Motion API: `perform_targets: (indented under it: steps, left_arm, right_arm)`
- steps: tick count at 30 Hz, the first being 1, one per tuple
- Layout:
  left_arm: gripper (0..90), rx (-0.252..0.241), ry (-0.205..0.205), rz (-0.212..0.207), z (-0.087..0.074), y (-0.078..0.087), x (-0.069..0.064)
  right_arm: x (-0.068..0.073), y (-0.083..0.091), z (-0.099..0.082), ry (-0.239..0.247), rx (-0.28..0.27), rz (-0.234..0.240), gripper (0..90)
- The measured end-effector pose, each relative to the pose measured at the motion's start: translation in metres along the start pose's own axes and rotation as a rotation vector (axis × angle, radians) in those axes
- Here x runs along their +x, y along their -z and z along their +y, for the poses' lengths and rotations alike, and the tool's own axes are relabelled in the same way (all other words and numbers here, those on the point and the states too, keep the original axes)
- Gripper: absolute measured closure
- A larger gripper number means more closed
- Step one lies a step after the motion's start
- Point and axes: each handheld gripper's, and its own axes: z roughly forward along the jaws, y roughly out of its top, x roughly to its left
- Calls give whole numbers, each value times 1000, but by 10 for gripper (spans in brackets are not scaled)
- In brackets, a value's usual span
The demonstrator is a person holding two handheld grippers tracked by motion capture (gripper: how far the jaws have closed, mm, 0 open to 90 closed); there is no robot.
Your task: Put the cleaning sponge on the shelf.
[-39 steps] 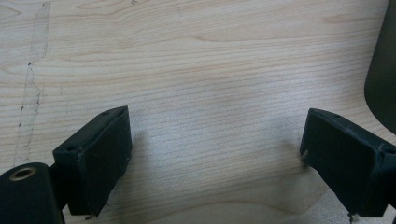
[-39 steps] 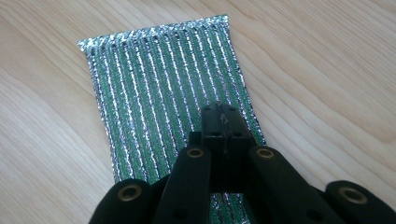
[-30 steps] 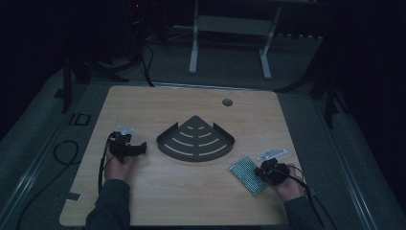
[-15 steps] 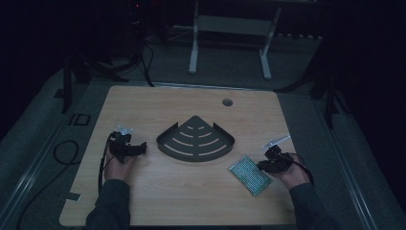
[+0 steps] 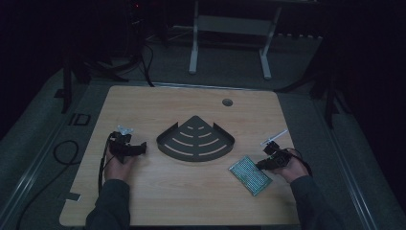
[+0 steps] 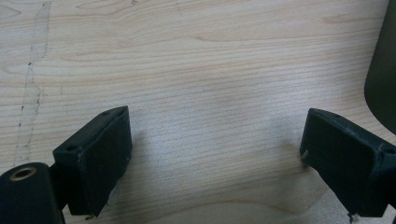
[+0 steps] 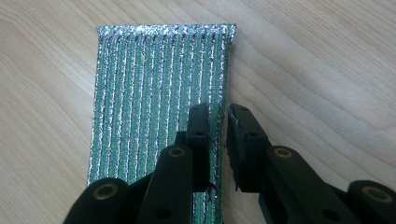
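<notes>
The right gripper (image 7: 218, 140) has just been opening: its jaws stand slightly parted over the long edge of a green ribbed foil pouch (image 7: 154, 93), gripping nothing. The pouch lies flat on the table (image 5: 191, 191), right of the dark corner shelf (image 5: 196, 141). It looks light, thin, crinkly and slippery, best pinched at an edge. The left gripper (image 6: 215, 154) rests wide open and empty.

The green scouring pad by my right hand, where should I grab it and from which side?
Take the scouring pad by its long edge nearest the right tongs. It lies flat on the table, so a jaw must slip under that edge, coming in low from the right where the wood is bare.
</notes>
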Motion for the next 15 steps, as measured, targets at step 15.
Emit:
perform_targets:
  steps: [15]
  left_arm:
    - [95,0,0,-1,0,0,0]
  right_arm:
    - [-8,-8,9,-2,71,54,778]
